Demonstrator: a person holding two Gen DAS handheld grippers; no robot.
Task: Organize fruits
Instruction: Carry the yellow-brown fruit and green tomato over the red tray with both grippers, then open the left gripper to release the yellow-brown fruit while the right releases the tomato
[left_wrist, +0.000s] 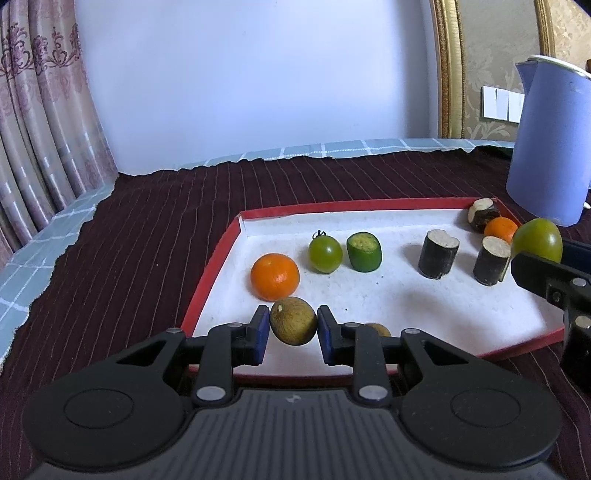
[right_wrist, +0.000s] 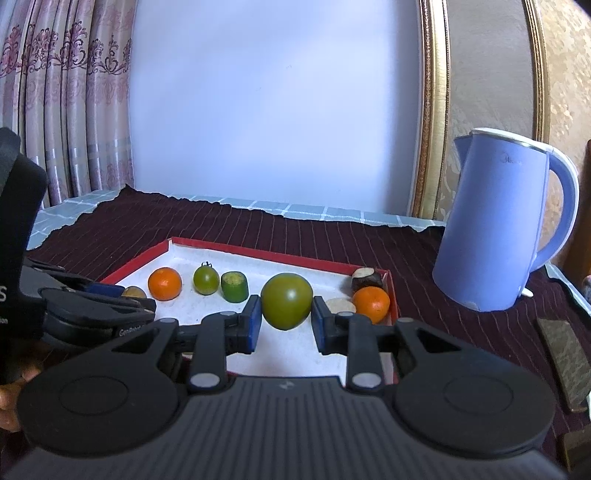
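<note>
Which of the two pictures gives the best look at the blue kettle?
The right wrist view: the whole blue kettle shows, handle and spout included. The left wrist view catches only part of its body at the right edge.

The black left gripper (left_wrist: 293, 330) has blue pads (left_wrist: 261, 332) either side of a brownish-yellow, finely speckled round fruit (left_wrist: 293, 321). Beyond it lie a bright orange mandarin (left_wrist: 274, 276), a green tomato with darker streaks (left_wrist: 325, 253) and a green cut piece with a pale yellow top (left_wrist: 364, 251). The shallow cardboard tray (left_wrist: 218, 254) is white inside with a red rim. The black right gripper (right_wrist: 285, 325) frames a large olive-green tomato (right_wrist: 286, 300). To its right stands a lavender-blue plastic kettle (right_wrist: 495, 221). The table cloth (left_wrist: 147, 229) is dark maroon with thin pale stripes.
</note>
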